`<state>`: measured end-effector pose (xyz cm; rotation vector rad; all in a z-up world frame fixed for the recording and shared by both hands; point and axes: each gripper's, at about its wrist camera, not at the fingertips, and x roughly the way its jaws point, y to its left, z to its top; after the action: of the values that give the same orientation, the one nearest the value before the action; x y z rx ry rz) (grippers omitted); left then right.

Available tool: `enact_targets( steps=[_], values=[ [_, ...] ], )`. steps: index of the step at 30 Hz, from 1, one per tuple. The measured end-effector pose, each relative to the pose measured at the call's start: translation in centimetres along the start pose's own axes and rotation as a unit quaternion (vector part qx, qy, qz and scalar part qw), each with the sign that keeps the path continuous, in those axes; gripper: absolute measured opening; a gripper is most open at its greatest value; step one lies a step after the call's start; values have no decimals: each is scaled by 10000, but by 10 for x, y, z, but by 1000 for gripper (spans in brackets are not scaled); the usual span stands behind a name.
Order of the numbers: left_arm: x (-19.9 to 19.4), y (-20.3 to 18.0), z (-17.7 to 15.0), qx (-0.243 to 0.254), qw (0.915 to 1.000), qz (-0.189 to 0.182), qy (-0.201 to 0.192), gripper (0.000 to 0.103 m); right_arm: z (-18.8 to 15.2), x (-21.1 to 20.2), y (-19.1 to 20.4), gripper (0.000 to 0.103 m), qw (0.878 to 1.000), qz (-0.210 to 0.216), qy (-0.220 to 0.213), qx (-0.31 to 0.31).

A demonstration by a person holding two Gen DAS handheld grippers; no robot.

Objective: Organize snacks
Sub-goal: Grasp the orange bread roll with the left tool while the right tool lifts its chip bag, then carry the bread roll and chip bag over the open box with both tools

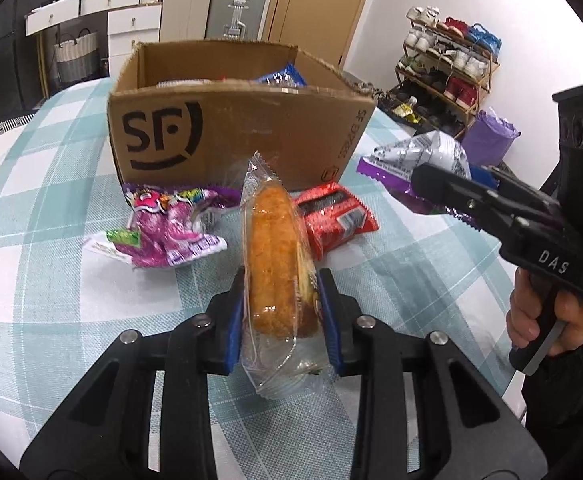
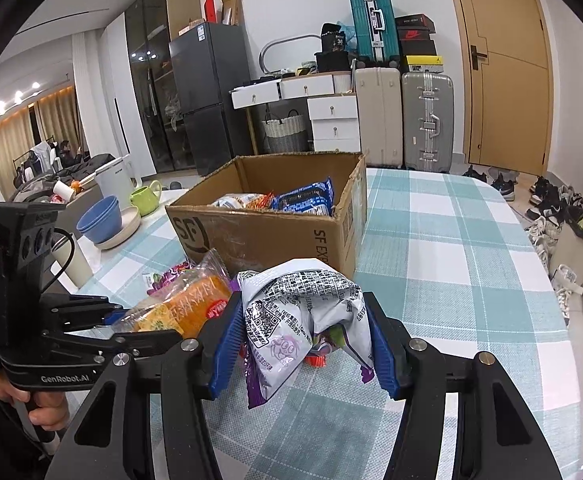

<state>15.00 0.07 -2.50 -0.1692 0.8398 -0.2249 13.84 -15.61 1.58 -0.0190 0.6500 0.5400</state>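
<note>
Both tools carry a snack toward the cardboard box [image 1: 231, 120] on the bench [image 1: 51, 200]. The left tool [image 1: 283, 320] is clamped on a clear-wrapped bread roll [image 1: 271, 248], held upright; the right tool [image 2: 303, 344] is clamped on a crumpled grey-and-purple packet [image 2: 303, 304]. 2 more snacks — a pink packet [image 1: 171, 228] and a red packet [image 1: 335, 216] — lie just before the box. Best to lift each load clear of the box's near wall, release well inside beside the blue packet [image 2: 303, 200], and bring the tools in 1 at a time.
</note>
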Motion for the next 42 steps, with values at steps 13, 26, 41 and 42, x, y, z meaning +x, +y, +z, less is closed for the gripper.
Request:
enact_targets(
  steps=[13, 26, 41, 42],
  values=[
    [-36, 3, 8, -93, 9985, -186, -503, 29, 7, -16, 2, 57, 9995, 47, -325, 19],
    [-84, 3, 23, -77, 9943, -15, -1066, 29, 19, -27, 8, 57, 9983, 66, -584, 28],
    [-109, 20, 65, -154, 9897, 102, -1420, 29, 55, -23, 18, 57, 9971, -96, -736, -135],
    [-108, 22, 69, -159, 9896, 104, -1424, 29, 58, -22, 19, 57, 9971, -107, -739, -151]
  ],
)
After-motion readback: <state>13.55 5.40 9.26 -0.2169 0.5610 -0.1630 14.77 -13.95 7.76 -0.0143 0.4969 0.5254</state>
